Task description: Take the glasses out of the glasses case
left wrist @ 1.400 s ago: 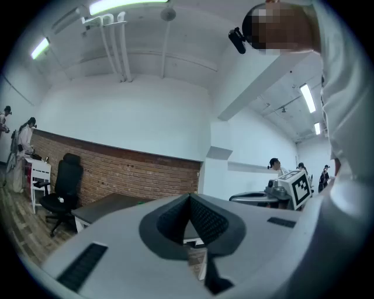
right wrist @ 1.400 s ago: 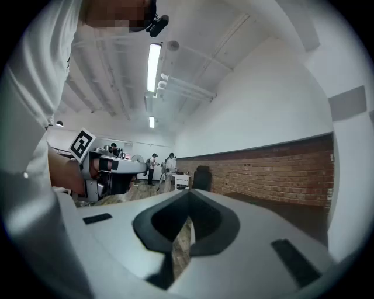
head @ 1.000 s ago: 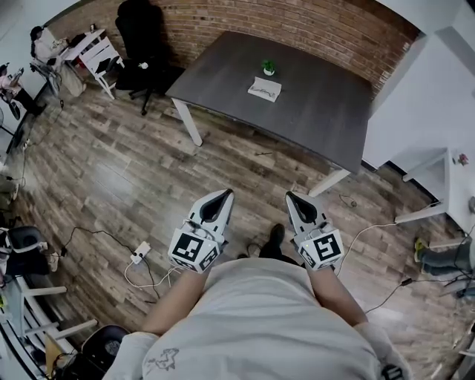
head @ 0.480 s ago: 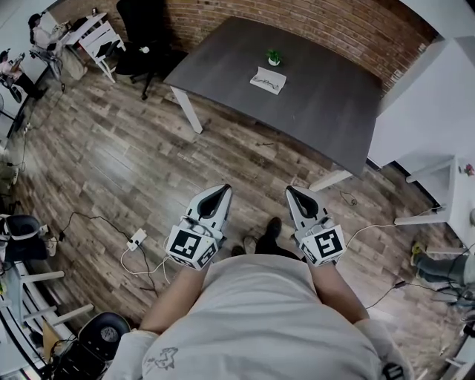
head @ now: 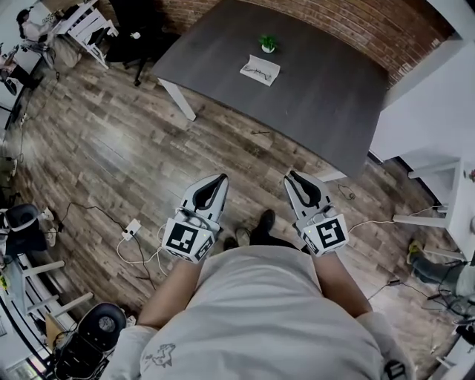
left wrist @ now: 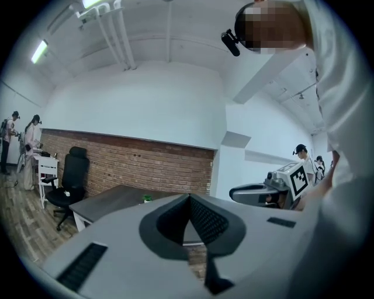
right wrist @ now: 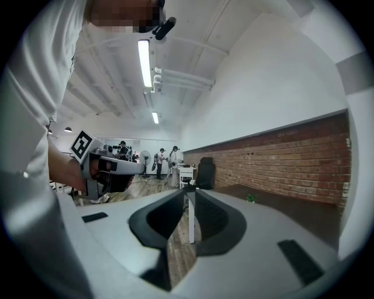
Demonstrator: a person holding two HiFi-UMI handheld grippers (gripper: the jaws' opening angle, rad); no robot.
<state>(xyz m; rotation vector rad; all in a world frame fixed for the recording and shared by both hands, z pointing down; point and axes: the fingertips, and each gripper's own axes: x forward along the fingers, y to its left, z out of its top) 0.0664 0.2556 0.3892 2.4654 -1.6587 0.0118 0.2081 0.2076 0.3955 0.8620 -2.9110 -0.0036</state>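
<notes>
A white glasses case (head: pixel 260 71) lies open on the dark grey table (head: pixel 312 96) with dark-framed glasses in it, beside a small green plant (head: pixel 268 44). Both grippers are held at waist height over the wood floor, well short of the table and pointing toward it. My left gripper (head: pixel 220 179) is shut and empty; its jaws meet tip to tip (left wrist: pixel 189 197). On my right gripper (head: pixel 292 177) the jaws are opening, with a narrow gap (right wrist: pixel 190 193) and nothing between them. The table (left wrist: pixel 114 198) and plant (left wrist: pixel 144 199) show far ahead in the left gripper view.
A black office chair (head: pixel 133 37) and white furniture (head: pixel 85 18) stand left of the table. A power strip (head: pixel 132 228) with cables lies on the floor at left. White shelving (head: pixel 445 215) and more cables are at right. A brick wall backs the table.
The person has stepped across the floor toward the table, carrying both grippers forward. The case and plant have not moved on the table.
</notes>
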